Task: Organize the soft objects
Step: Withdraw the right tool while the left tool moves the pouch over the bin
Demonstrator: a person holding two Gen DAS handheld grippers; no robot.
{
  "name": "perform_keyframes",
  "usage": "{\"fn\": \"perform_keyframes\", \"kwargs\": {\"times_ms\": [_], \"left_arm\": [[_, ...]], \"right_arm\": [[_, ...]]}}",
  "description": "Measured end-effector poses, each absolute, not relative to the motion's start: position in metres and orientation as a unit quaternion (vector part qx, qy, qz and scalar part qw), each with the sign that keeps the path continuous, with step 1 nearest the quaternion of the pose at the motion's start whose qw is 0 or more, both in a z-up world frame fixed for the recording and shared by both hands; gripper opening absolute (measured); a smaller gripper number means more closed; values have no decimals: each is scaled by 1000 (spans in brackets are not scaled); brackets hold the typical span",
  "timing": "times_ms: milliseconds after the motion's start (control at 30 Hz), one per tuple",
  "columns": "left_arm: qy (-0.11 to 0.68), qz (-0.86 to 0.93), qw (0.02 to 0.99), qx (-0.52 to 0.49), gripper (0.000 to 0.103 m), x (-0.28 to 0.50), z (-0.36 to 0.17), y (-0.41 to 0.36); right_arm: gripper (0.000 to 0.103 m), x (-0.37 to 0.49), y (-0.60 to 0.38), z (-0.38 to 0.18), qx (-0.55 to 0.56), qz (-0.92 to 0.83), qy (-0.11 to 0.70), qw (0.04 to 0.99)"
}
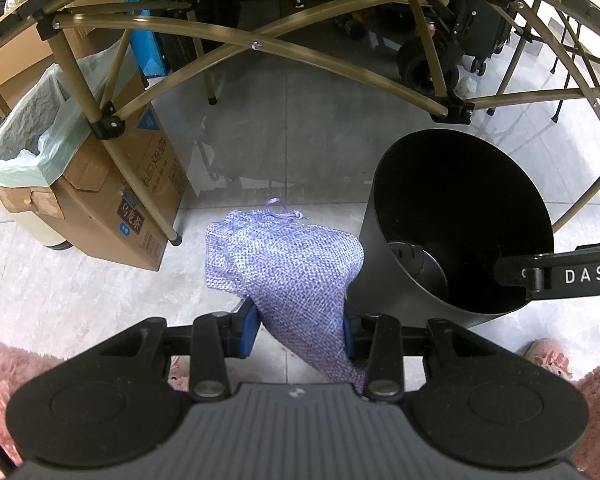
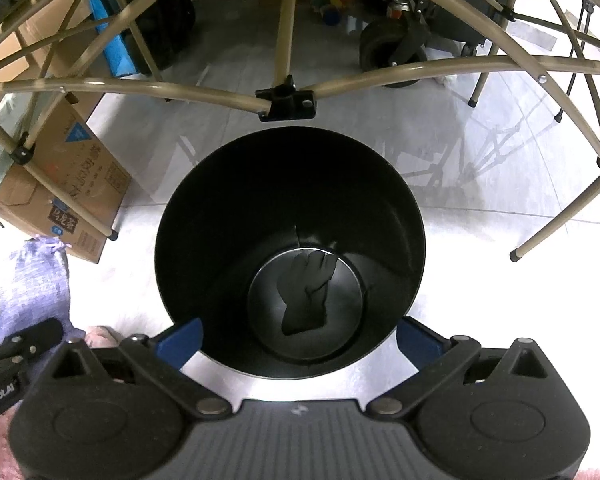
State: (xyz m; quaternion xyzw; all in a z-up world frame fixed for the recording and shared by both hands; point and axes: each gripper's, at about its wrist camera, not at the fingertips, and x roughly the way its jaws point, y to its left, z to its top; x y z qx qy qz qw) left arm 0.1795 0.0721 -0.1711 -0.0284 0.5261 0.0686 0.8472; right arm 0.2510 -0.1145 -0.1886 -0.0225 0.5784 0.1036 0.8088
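Left claw (image 1: 300, 330) clamps lilac pouch (image 1: 288, 264): light, limp, coarse weave, drapes; pinch mid-body. Right claw (image 2: 298, 342) wide, empty, above bin (image 2: 204, 200).

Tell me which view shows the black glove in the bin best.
Right wrist view: it looks straight down into the black bin, showing the whole black glove on the bottom. The left wrist view sees the bin obliquely; the glove cannot be made out.
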Motion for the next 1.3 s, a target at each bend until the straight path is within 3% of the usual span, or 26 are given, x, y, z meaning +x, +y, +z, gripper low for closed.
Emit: {"fn": "perform_keyframes", "kwargs": {"times_ms": [1300], "left_arm": [[502,-1,865,22,39,195,-152,2]], "right_arm": [[103,226,-244,-161,87,18,534,841]]}}
